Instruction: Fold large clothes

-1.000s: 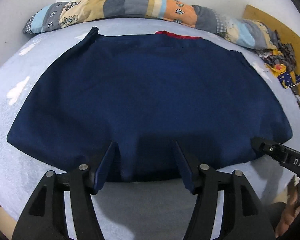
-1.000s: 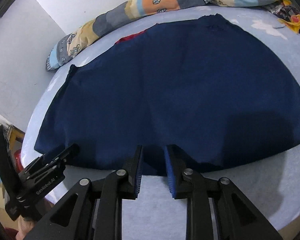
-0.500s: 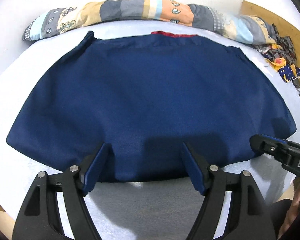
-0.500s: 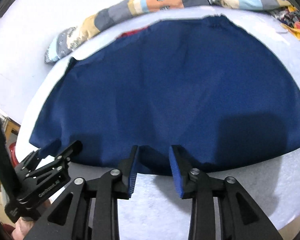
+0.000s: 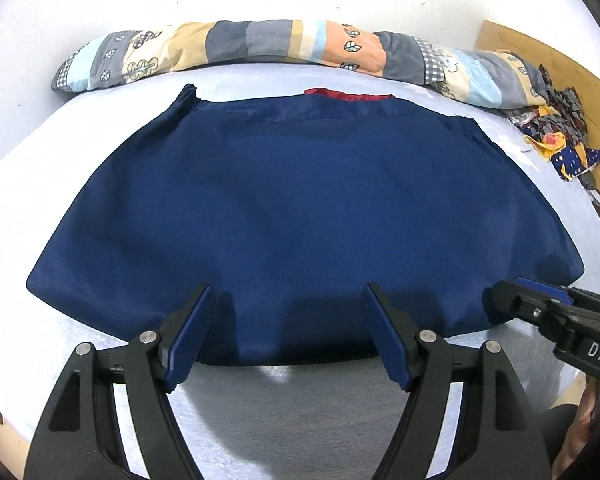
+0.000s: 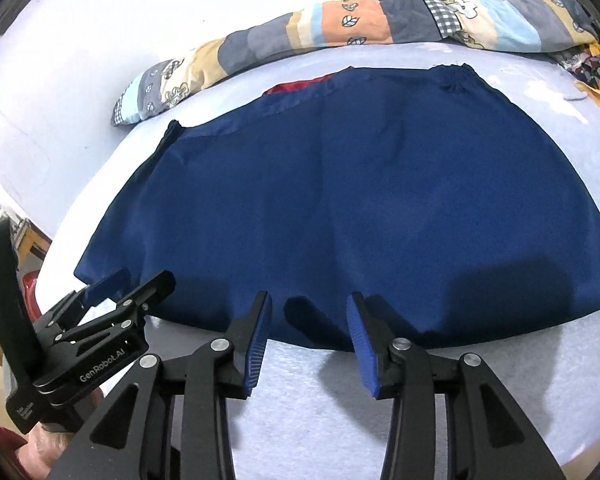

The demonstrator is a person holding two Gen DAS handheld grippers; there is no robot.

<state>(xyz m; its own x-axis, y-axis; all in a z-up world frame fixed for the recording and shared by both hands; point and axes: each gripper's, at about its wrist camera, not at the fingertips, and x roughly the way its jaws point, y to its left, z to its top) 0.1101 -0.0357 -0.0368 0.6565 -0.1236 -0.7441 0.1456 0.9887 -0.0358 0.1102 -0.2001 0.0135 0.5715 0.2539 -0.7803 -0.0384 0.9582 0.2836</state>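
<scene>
In the left wrist view, a dark blue garment [image 5: 300, 216] lies spread flat on a pale blue bed [image 5: 284, 408], its near edge a smooth rounded line that reads as a fold, its far edge showing a strip of red lining [image 5: 346, 95] close to a rolled patchwork quilt [image 5: 284, 46] along the wall. The left gripper [image 5: 288, 330] hangs over that near edge with its jaws spread wide and nothing between them; the cloth under it lies flat. The right gripper [image 5: 508, 298] reaches in from the right at the garment's near corner, seen side-on. A heap of scrap cloth [image 5: 556, 136] sits at the far right of the bed. In the right wrist view, the right gripper [image 6: 308, 320] is likewise parted and empty above the near edge, and the left gripper [image 6: 124, 284] shows at the left corner, apart from the cloth. Judging from the doubled look, one fold seems laid down and let go; the garment is still broad, so further folds across its width are probably left.
</scene>
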